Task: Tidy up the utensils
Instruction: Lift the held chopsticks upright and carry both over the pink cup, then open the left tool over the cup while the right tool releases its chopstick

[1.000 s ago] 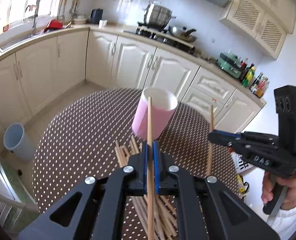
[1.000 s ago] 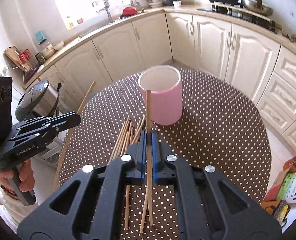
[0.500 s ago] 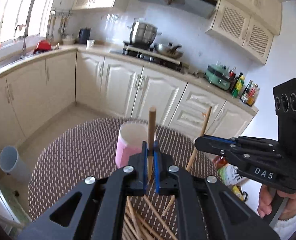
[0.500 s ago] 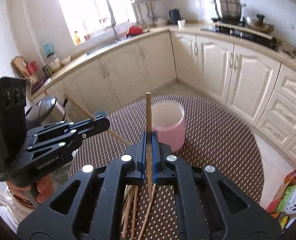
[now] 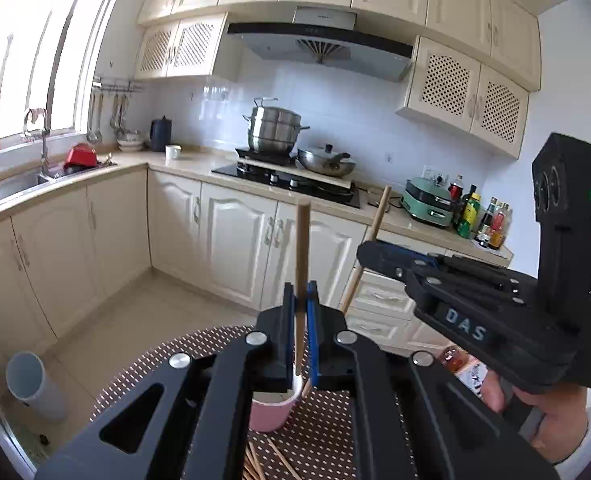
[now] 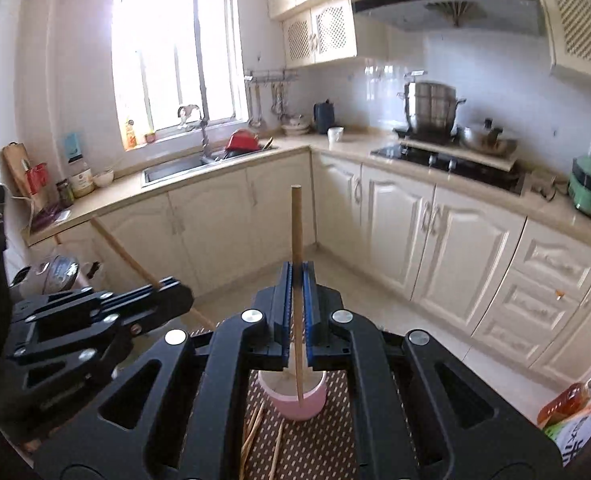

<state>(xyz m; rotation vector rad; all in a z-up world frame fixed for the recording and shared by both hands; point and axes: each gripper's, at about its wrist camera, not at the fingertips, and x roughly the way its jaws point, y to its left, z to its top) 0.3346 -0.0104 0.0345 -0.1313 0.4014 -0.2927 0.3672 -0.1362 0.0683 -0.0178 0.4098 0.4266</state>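
Loose chopsticks [image 6: 255, 428] lie on the dotted worktop [image 6: 315, 440] nearest the cameras; beyond them stands a pink cup [image 6: 295, 398]; above it the left gripper [image 5: 301, 312] and right gripper [image 6: 297, 300] each have jaws clenched on one upright chopstick [image 5: 302, 248]

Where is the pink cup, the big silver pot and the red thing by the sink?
pink cup [image 6: 295, 406]: right wrist view, on its front wall under the rim.
silver pot [image 5: 272, 130]: left wrist view, on its side, on the stove.
red thing [image 6: 241, 142]: right wrist view, on its top, beside the sink.
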